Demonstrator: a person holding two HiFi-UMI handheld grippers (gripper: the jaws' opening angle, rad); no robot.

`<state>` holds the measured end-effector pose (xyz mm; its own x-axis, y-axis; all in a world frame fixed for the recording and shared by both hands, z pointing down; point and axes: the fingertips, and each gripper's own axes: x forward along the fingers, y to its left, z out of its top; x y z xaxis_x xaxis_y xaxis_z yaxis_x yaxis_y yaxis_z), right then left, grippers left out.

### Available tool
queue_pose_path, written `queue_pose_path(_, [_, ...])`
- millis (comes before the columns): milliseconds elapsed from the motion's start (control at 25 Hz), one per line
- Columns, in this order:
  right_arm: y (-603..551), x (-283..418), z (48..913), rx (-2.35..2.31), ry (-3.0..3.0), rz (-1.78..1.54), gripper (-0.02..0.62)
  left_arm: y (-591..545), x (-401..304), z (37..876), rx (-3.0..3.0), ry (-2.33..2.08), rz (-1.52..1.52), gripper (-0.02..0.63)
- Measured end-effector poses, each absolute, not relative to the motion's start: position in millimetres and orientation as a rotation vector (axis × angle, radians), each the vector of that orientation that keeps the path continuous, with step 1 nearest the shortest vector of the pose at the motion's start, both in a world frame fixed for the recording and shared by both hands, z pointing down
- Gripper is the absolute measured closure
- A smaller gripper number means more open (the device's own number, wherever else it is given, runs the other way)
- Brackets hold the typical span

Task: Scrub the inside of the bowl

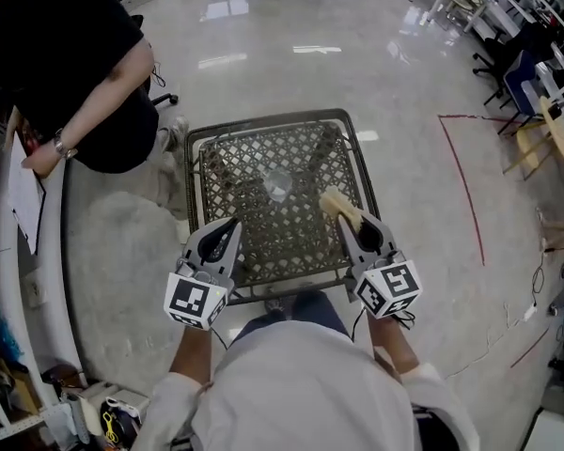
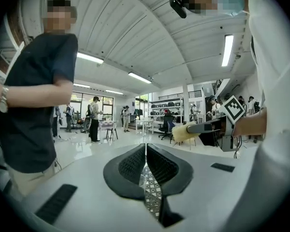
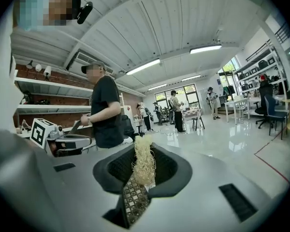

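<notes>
Your left gripper (image 1: 231, 225), nearest you, is clenched on nothing above the near edge of the lattice table (image 1: 263, 120). The clear bowl (image 1: 277, 185) sits mid-table, apart from both tools. Your right gripper (image 1: 346, 222) grasps a fibrous scrubber (image 1: 336, 203). Scrubbing hasn't begun, I judge. Open the left to steady the bowl, then lower the scrubber inside.
</notes>
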<state>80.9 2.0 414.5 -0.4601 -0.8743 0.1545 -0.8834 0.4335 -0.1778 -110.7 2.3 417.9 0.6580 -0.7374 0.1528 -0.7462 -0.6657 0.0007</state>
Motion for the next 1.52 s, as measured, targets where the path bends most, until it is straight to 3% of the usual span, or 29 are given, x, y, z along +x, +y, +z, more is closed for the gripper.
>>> queue_pose_path(1520, [-102.3,96.7,445.0,1.363,-2.683,0.432,0.509,-116.0,-59.1,484.0,2.722,-1.354,0.214,0.572])
